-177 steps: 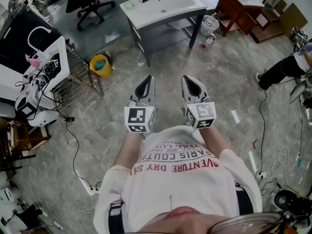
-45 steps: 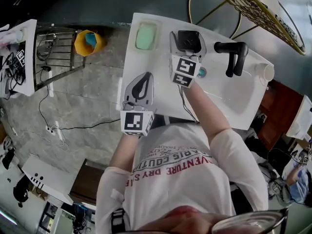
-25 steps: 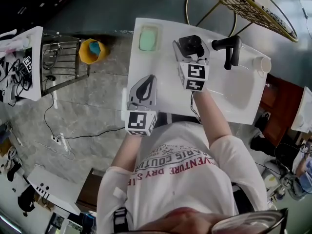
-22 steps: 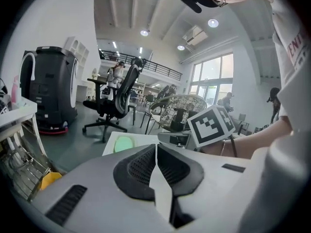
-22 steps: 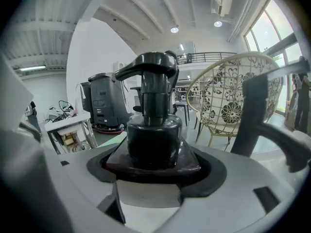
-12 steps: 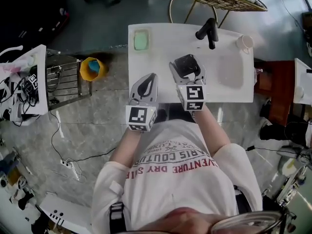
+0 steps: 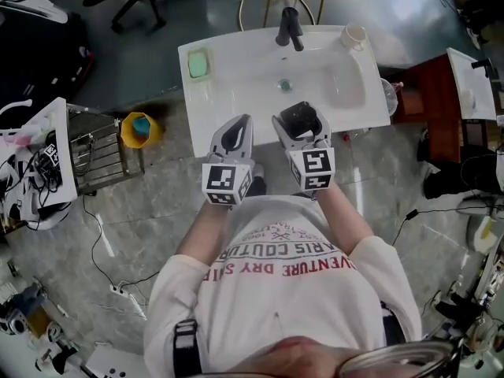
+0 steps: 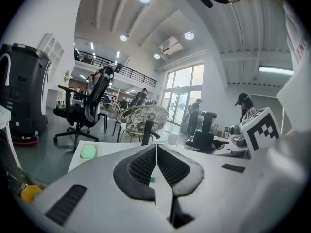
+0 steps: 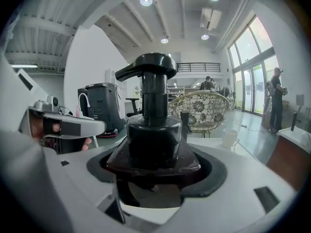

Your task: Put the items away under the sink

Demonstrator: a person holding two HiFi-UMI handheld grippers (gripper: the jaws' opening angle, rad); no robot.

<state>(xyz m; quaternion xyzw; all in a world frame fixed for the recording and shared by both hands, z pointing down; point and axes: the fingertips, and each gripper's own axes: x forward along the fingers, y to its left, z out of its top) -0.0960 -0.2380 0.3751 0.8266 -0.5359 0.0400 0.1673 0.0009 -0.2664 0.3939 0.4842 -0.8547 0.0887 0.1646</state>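
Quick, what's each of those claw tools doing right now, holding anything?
Left gripper: closed, empty.
Right gripper: closed on a black plastic pump dispenser bottle.

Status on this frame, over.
Left gripper shut, empty. Right gripper shut on black pump bottle, near sink front edge. Soap dish, cup on sink top.

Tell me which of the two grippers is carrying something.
The right gripper: its fingers clamp a black pump-top dispenser bottle. The left gripper has its fingers shut together with nothing between them.
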